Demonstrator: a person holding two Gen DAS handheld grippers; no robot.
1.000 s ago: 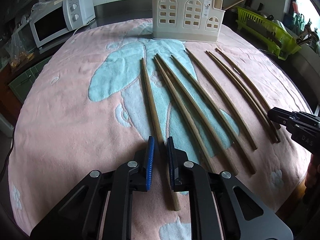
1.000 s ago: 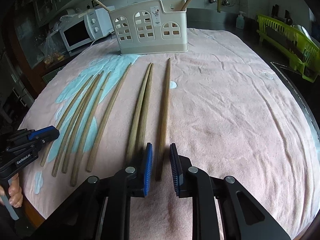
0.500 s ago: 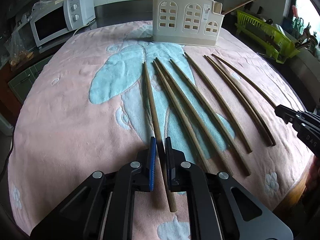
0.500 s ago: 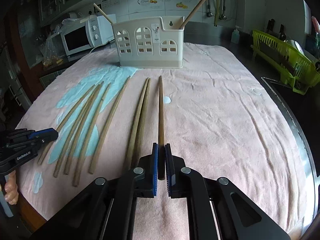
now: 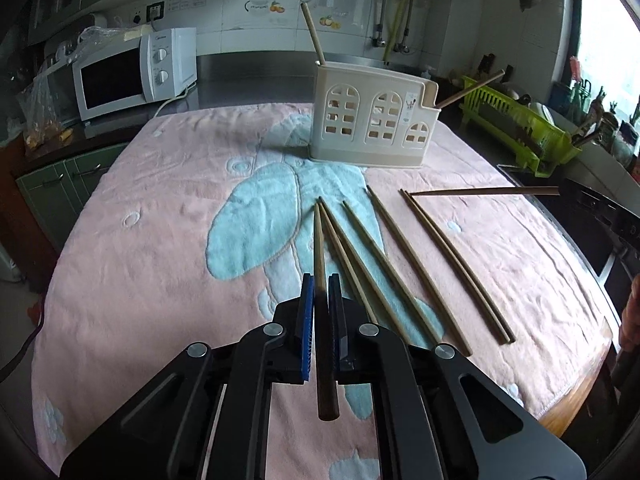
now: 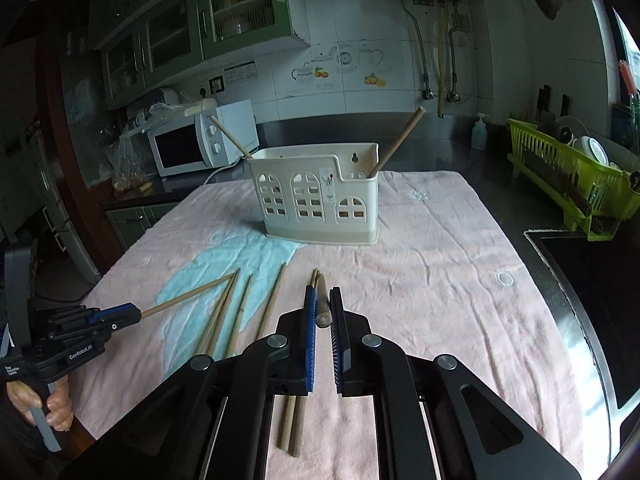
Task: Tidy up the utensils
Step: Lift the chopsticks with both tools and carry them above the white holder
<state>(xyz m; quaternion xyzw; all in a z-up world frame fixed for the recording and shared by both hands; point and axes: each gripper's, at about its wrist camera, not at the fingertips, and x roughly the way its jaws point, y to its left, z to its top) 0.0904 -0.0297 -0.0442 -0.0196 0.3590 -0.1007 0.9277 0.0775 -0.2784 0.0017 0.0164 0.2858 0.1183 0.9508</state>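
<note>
My left gripper [image 5: 320, 284] is shut on a long wooden chopstick [image 5: 319, 252] and holds it lifted above the pink towel [image 5: 160, 240]. My right gripper [image 6: 323, 298] is shut on another chopstick [image 6: 323, 316], seen end-on; in the left wrist view that chopstick [image 5: 480, 191] hangs level in the air. Several more chopsticks [image 5: 384, 268] lie in a row on the towel. A cream utensil holder [image 5: 370, 122] stands at the far side with two chopsticks leaning in it.
A white microwave [image 5: 132, 72] stands at the back left. A green dish rack [image 5: 516, 128] stands at the right beside a sink edge. The towel's near edge drops off the table.
Both grippers have lifted off the towel, each carrying a chopstick. The views now look more level toward the holder.
</note>
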